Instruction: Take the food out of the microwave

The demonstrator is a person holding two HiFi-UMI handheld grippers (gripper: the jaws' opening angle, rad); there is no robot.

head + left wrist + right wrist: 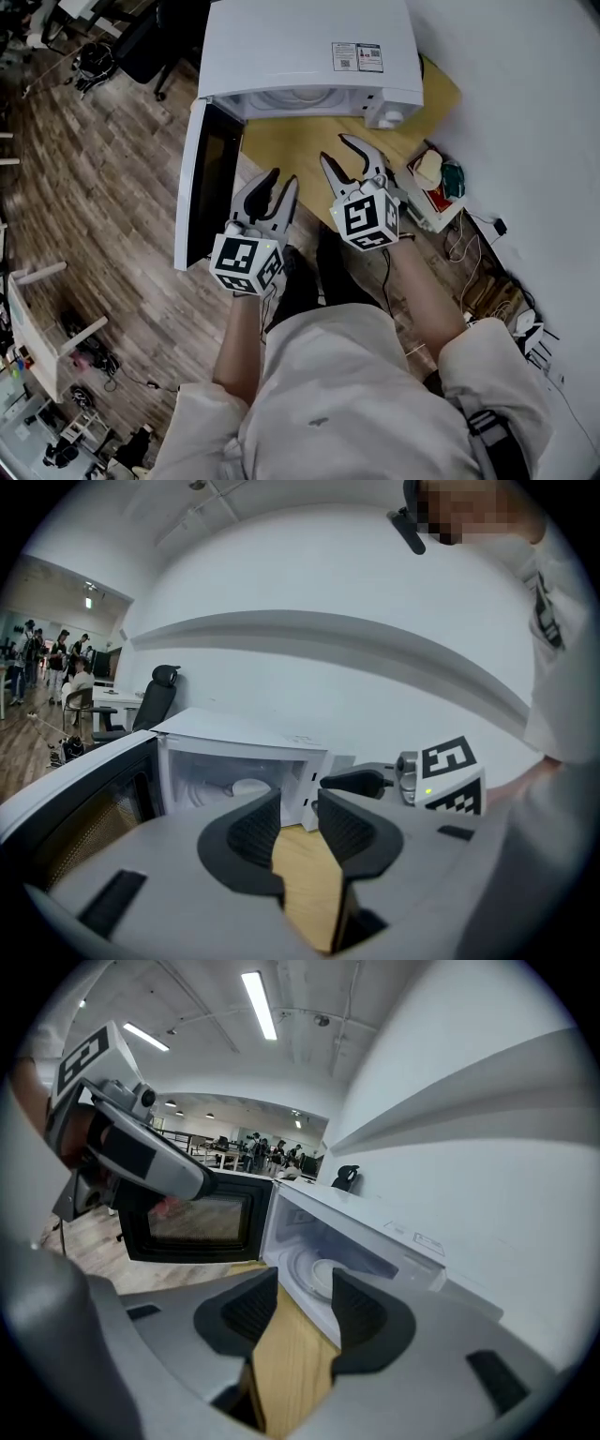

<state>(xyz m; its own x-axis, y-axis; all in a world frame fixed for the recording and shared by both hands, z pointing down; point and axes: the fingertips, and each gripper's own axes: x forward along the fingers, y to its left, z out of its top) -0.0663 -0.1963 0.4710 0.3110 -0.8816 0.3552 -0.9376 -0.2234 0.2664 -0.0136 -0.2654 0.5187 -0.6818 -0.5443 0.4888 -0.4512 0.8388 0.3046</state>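
Observation:
The white microwave [309, 47] stands on a wooden table [291, 141] with its door [202, 183] swung open to the left. Inside the cavity a pale white dish [248, 787] rests on the turntable; the right gripper view shows this dish [323, 1277] too. What food it holds I cannot make out. My left gripper [282, 180] hovers in front of the opening by the door, open and empty [298, 803]. My right gripper [336, 150] is a little nearer the cavity, also open with nothing between its fingers [305, 1283].
A small tray with a yellowish item and a green one [433, 178] sits right of the table by the white wall. Cables [478, 272] lie on the floor beyond it. An office chair [141, 47] stands left of the microwave on the wood floor.

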